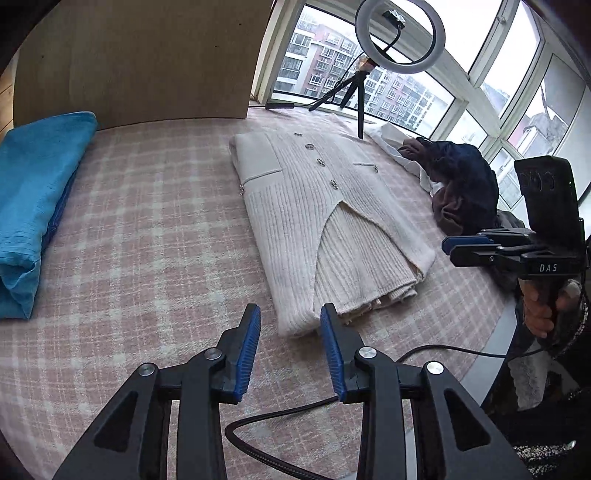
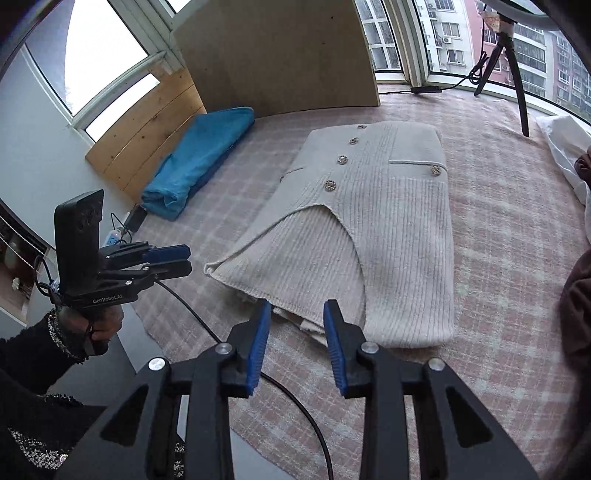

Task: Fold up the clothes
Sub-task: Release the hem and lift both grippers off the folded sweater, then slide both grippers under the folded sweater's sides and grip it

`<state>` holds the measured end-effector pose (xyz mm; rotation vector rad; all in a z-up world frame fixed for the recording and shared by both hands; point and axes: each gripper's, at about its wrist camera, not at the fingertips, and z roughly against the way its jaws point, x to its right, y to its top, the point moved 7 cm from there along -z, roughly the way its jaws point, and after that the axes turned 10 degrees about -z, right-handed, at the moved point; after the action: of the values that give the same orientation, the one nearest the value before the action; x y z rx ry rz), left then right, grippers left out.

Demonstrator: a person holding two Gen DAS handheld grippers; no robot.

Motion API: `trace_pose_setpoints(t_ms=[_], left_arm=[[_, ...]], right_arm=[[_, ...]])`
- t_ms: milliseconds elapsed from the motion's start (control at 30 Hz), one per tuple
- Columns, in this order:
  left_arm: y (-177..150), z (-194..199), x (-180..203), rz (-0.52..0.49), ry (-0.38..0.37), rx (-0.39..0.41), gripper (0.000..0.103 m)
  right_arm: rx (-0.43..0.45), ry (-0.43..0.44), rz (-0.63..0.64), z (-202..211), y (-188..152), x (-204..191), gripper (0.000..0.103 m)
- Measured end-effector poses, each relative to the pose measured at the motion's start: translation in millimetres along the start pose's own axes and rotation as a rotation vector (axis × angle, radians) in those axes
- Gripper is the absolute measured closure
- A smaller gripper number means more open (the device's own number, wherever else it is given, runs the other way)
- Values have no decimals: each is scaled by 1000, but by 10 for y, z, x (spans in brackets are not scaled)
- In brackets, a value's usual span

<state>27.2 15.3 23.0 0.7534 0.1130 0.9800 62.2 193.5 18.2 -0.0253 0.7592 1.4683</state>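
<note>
A cream ribbed cardigan [image 1: 325,221] with metal buttons lies folded into a long rectangle on the pink plaid cover [image 1: 147,258], its hem towards me. My left gripper [image 1: 290,312] is open just short of that hem's near left corner, holding nothing. In the right wrist view the cardigan [image 2: 388,221] fills the middle, and my right gripper [image 2: 297,308] is open over the layered near edge, also holding nothing. Each gripper shows in the other's view, held by a hand: the right gripper [image 1: 448,248] beside the cardigan's right edge, the left gripper [image 2: 187,260] off its left corner.
A folded blue blanket [image 1: 37,206] lies at the left by a wooden board [image 1: 147,55]. Dark clothes [image 1: 465,184] and a white garment [image 1: 391,136] are piled at the right. A ring light on a tripod [image 1: 399,33] stands by the window. A black cable [image 1: 277,417] trails under my grippers.
</note>
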Motion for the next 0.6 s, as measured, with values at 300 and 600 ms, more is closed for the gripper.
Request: trace_pose_setpoints(t_ms=[300, 600], left_arm=[[346, -468, -544, 296, -110, -18, 51], [411, -993, -712, 422, -207, -88, 51]], right_arm=[[126, -82, -180, 53, 693, 822, 41], [95, 68, -388, -210, 821, 1472, 41]])
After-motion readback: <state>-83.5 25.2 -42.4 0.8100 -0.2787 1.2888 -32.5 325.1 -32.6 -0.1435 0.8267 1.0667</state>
